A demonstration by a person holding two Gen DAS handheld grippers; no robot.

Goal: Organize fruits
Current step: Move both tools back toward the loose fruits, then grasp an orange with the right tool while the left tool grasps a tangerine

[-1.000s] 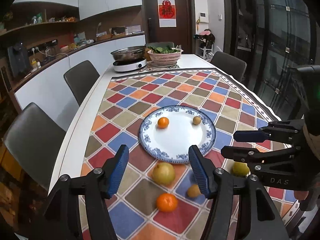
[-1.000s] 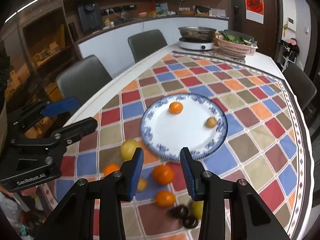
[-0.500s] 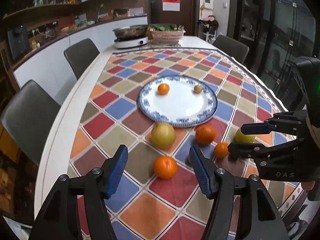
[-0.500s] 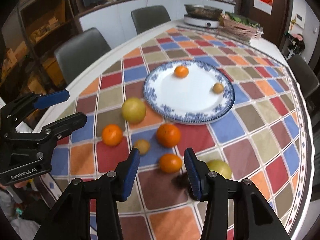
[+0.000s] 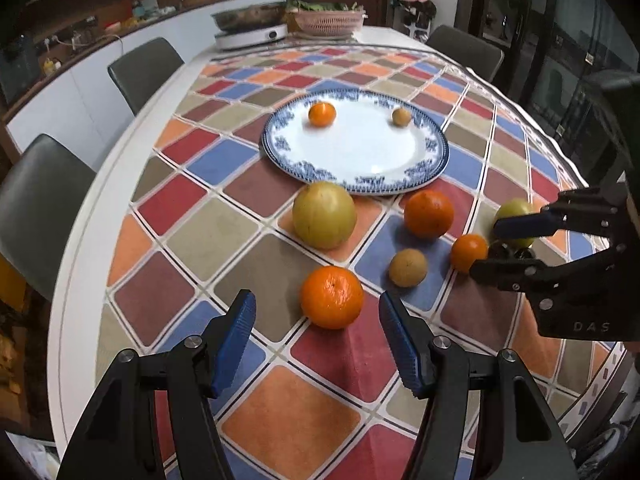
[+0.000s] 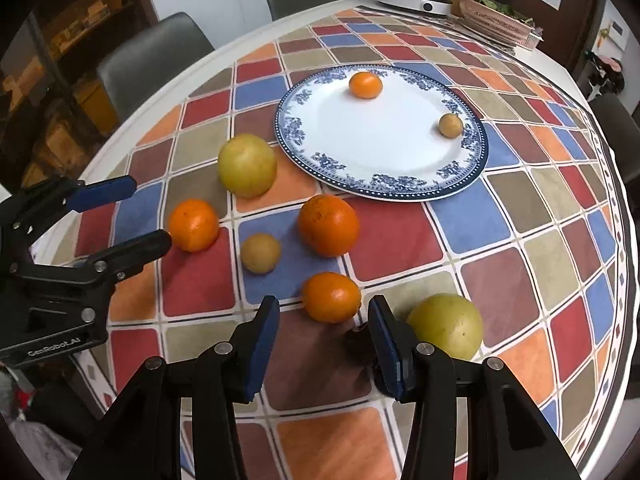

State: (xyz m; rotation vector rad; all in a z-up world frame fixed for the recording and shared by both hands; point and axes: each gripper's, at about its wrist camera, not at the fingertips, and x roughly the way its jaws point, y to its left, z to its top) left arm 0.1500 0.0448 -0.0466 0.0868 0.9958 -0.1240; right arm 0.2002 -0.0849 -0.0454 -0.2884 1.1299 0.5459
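A blue-rimmed white plate [image 5: 360,152] [image 6: 384,148] holds a small orange [image 5: 322,114] [image 6: 365,85] and a small brown fruit [image 5: 401,116] [image 6: 451,125]. Loose on the chequered cloth lie a yellow-green fruit [image 5: 324,215] [image 6: 247,165], several oranges and a brown fruit [image 5: 408,267] [image 6: 260,253]. My left gripper [image 5: 316,340] is open, an orange [image 5: 331,297] [image 6: 193,224] just ahead between its fingers. My right gripper [image 6: 322,344] is open, a small orange [image 6: 331,297] [image 5: 469,252] just ahead of it. A second yellow-green fruit [image 6: 447,327] and dark fruits lie by its right finger.
An induction cooker with a pan [image 5: 250,28] and a basket of greens [image 5: 328,20] stand at the table's far end. Grey chairs [image 5: 144,68] line the left side and far end. The table's near edge lies just under both grippers.
Both grippers have come down and closer to the loose fruit near the table's front edge. Each now has an orange just ahead of its open fingers. No fruit has moved.
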